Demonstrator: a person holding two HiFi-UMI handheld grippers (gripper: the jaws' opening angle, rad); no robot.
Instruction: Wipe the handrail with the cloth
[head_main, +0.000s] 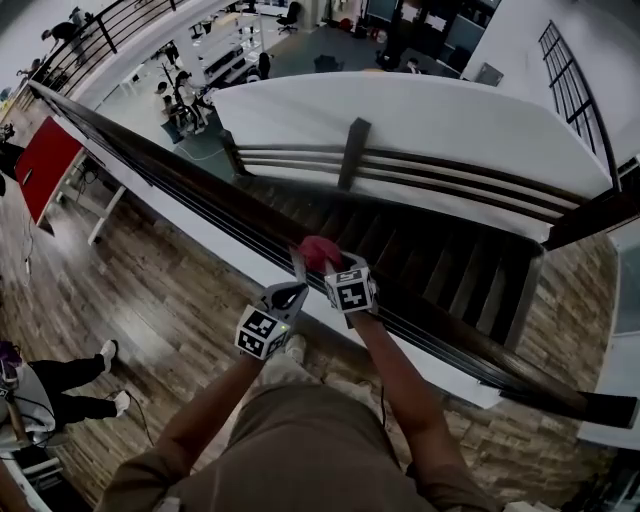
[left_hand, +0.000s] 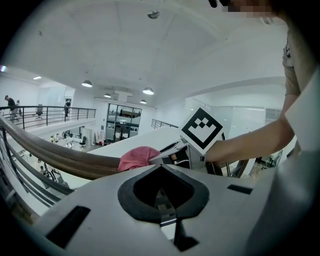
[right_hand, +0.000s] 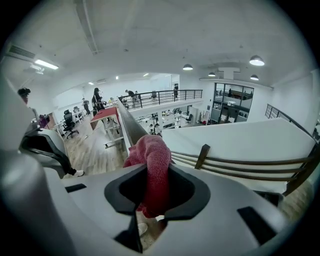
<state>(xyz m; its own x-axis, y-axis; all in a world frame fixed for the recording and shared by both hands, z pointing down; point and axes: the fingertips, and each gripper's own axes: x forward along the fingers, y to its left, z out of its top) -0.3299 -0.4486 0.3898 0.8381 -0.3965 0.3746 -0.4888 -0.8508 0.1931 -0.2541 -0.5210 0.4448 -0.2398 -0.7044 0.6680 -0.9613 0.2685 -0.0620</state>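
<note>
the right gripper (right_hand: 152, 171) clamps the red cloth (right_hand: 156, 149), bunched against the handrail (right_hand: 128, 125) top. the left gripper (left_hand: 161, 167) sits just beside, jaws together, empty. the cloth's lower end is hidden.

No readable text, labels, brands or numbers in your views, only black-and-white square marker patterns, left cube (head_main: 262, 332) on your left gripper (head_main: 297, 268), right cube (head_main: 350, 290) on your right gripper (head_main: 325, 265), no characters in either.
</note>
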